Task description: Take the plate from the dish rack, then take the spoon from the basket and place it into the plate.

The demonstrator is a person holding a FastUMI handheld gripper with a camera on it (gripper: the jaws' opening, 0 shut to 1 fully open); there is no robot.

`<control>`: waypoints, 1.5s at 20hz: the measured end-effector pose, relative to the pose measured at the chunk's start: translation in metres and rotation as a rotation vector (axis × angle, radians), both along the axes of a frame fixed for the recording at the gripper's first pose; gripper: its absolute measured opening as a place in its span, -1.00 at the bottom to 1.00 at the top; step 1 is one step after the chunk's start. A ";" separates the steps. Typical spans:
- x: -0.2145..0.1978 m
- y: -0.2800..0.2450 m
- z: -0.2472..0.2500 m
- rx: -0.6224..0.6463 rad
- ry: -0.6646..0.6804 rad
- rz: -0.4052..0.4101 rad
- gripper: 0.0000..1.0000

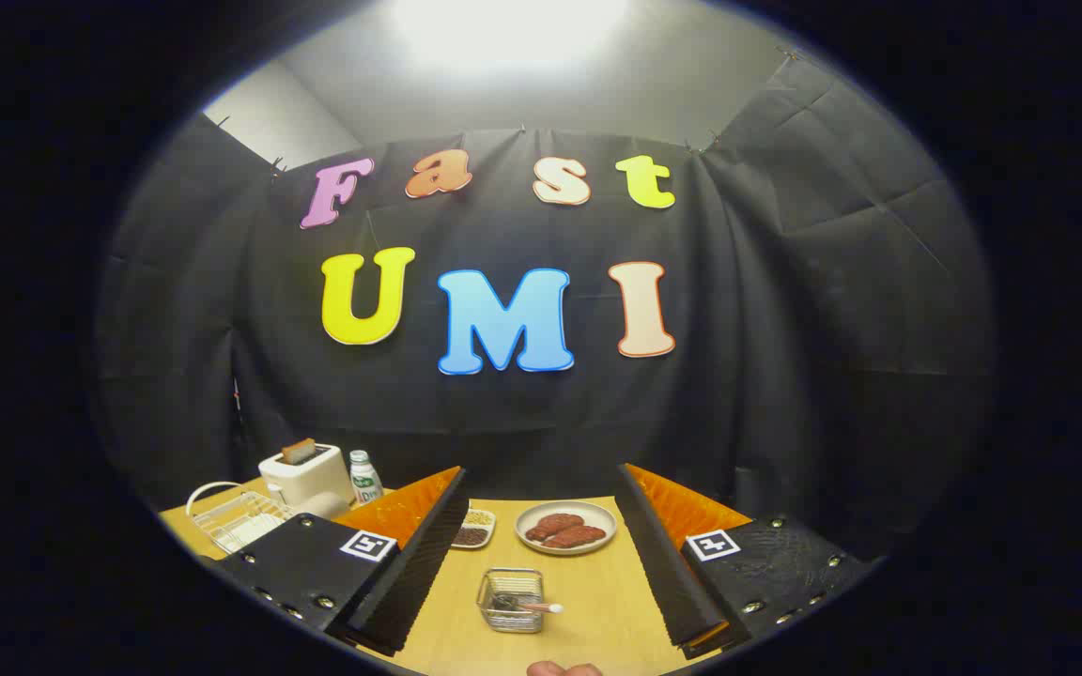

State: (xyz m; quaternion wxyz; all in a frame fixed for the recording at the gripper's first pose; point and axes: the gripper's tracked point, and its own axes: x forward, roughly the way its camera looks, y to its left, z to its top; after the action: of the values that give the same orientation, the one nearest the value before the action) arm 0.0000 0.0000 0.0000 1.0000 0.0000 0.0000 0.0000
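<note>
1. I hold the gripper [541, 573] high and level above the near edge of the wooden table [597, 610]. Its two fingers are spread wide and pinch nothing.

2. Judging by the layout, the first step is the one in hand: no plate has been lifted out yet. The white wire dish rack [233, 518] sits at the far left, beyond and left of my left finger, and the pale shape lying in it looks like the plate [242, 531], though the finger's body hides part of it.

3. The small wire basket [512, 599] stands between my fingers, near me, with the spoon [533, 606] lying across it, its light handle pointing right over the rim.

4. Further off, between the fingers, a round dish of reddish-brown food [565, 528] sits on the table; to its left is a small divided tray [473, 530] holding grains. I take neither to be the task's plate.

5. A white toaster [306, 477] with a slice in it and a small bottle [365, 477] stand behind the rack, so my approach there has little room at the back.

6. The next move, as I judge it, calls for swinging left and down toward the rack, turning the open fingers to straddle the plate's rim, then closing.

7. The spoon waits until the plate rests on open table, likely near the basket.
</note>
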 end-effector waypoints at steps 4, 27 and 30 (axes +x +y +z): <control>0.006 0.022 0.023 -0.013 -0.026 -0.012 0.93; 0.068 0.179 -0.057 0.096 0.500 0.230 0.94; 0.074 0.197 -0.082 0.123 0.639 0.235 0.93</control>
State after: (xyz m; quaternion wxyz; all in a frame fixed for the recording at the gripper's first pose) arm 0.0740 0.1971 -0.0821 0.9408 0.0603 0.3130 0.1151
